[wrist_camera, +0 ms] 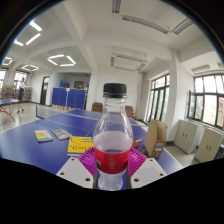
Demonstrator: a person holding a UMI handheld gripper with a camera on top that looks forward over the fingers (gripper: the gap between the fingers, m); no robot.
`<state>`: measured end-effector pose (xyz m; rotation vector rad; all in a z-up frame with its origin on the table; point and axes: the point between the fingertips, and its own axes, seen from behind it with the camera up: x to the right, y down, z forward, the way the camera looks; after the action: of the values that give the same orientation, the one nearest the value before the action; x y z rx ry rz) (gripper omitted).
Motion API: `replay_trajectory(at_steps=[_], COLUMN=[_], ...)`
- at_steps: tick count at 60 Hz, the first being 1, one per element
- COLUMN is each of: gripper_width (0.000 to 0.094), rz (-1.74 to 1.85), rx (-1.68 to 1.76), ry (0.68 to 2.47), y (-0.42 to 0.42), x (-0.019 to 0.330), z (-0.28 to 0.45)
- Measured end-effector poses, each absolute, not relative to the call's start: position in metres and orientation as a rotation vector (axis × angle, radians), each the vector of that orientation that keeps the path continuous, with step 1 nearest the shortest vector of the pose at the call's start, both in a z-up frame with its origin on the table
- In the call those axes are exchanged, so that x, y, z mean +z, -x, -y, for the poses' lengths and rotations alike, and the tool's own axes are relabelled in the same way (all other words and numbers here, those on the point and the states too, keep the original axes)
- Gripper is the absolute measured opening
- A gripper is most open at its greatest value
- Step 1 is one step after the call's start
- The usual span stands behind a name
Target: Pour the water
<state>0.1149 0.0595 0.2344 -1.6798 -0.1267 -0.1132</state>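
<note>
A clear plastic bottle [113,135] with a black cap and a red label stands upright between my fingers, held above the blue table [30,148]. There is water in its lower part. My gripper [112,170] is shut on the bottle, with both pink pads [91,160] pressing on its labelled middle. The bottle's base is hidden between the white fingers.
On the blue table beyond the bottle lie a yellow booklet [80,145], a small card [43,135] and a brown paper cup or bag [155,138] to the right. Chairs stand behind the table. Windows line the right wall.
</note>
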Motion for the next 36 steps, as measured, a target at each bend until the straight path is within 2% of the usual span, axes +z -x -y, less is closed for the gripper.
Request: replay_trajectory(at_steps=[5, 6, 7, 17, 18, 25, 27, 34, 36], gripper_width=[0.0367, 0.0368, 0.037, 0.0376, 0.0368, 0.0376, 0.0388, 0.0536, 0.0613], rz=[0.066, 0.062, 0.066, 0.064, 0.067, 0.079, 0.077, 0.076, 0.075], rx=[-0.024, -0.019, -0.016, 0.043, 0.043, 0.014, 0.016, 0.013, 0.005], ry=[1.764, 1.776, 1.785, 1.862, 1.808, 1.812, 1.809, 1.845, 1.88], y=[-0.117, -0.104, -0.121, -0.119, -0.12, -0.113, -0.116, -0.121, -0.122], x=[0.181, 0.16, 0.163, 0.095, 0.107, 0.093, 0.106, 0.098, 0.095], z=[-0.065, -0.077, -0.064, -0.059, -0.06, -0.065, -0.06, -0.063, -0.061])
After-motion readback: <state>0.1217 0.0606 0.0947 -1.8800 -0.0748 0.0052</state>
